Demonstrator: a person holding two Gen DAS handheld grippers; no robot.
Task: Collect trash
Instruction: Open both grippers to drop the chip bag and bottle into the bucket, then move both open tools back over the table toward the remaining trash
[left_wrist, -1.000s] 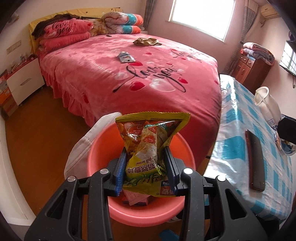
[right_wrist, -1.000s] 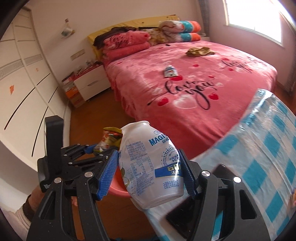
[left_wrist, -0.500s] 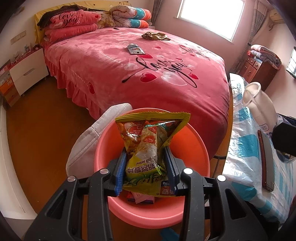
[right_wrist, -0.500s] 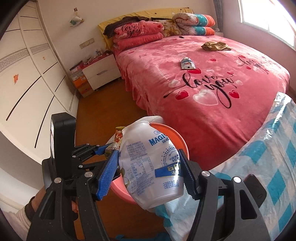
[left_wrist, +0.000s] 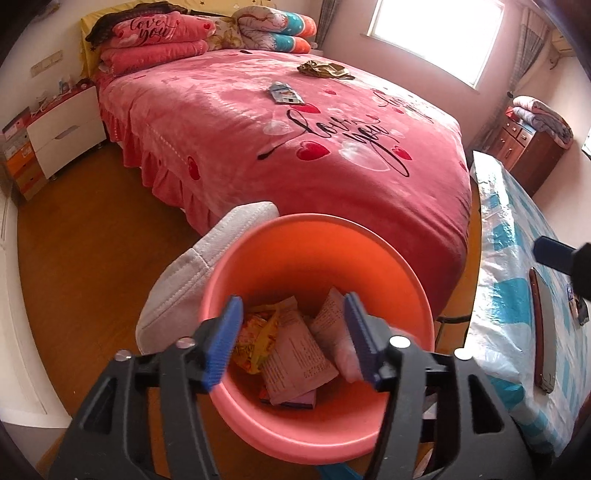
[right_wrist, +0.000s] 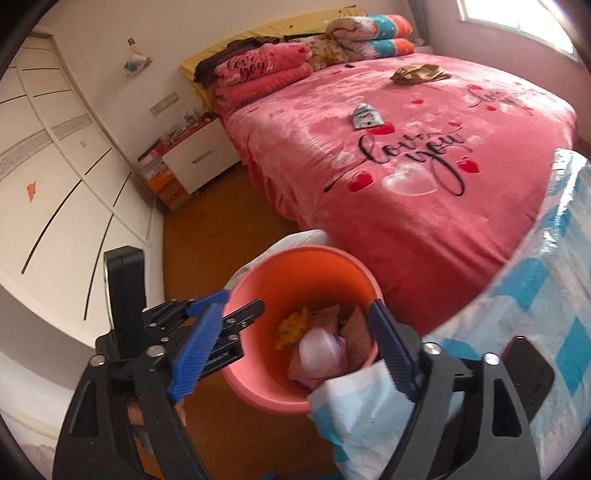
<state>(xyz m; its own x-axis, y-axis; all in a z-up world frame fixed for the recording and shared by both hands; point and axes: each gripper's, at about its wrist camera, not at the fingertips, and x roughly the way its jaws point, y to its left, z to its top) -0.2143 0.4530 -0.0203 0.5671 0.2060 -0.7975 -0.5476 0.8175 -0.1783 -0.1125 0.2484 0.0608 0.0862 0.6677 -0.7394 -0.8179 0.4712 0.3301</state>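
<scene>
Left tongs (right_wrist: 221, 314), right view only

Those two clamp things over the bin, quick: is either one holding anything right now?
Left gripper: jaws just opened, empty; snack bag now in the bin.
Right gripper: jaws just opened, empty; bottle in the bin.

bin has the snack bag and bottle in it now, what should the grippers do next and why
Probably lift both clear and head for the bed. Both the left gripper and right gripper have just been opening and hold nothing; the snack bag and bottle lie in the bin. A flat packet and a crumpled wrapper lie on the bed.
</scene>
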